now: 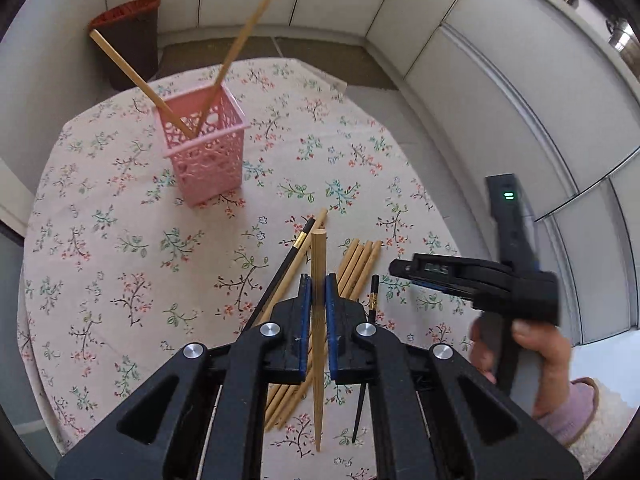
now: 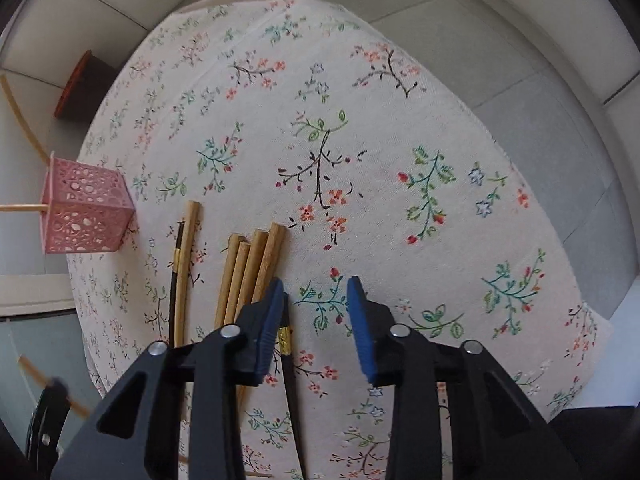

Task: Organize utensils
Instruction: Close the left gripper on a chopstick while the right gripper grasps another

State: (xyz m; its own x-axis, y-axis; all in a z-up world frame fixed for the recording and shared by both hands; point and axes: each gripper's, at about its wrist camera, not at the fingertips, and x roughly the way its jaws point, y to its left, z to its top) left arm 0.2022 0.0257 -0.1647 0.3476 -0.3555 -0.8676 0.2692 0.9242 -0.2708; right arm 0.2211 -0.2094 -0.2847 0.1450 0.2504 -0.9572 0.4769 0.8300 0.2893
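Observation:
My left gripper [image 1: 318, 286] is shut on a bamboo chopstick [image 1: 318, 256], held above the table with its blunt end pointing forward. A pink perforated holder [image 1: 206, 160] stands ahead to the left with two bamboo chopsticks [image 1: 236, 46] leaning in it; it also shows in the right wrist view [image 2: 86, 210]. Several bamboo chopsticks [image 2: 252, 264] and two black chopsticks [image 2: 176, 276] lie on the cloth. My right gripper [image 2: 316, 292] is open and empty, hovering just right of the pile, above a black chopstick [image 2: 289, 364]. It shows in the left wrist view [image 1: 404, 270].
A round table with a floral cloth [image 2: 360, 140] holds everything. A dark bin with a red rim [image 1: 128, 40] stands on the floor beyond the table. White cabinet fronts [image 1: 500, 80] curve round the right side.

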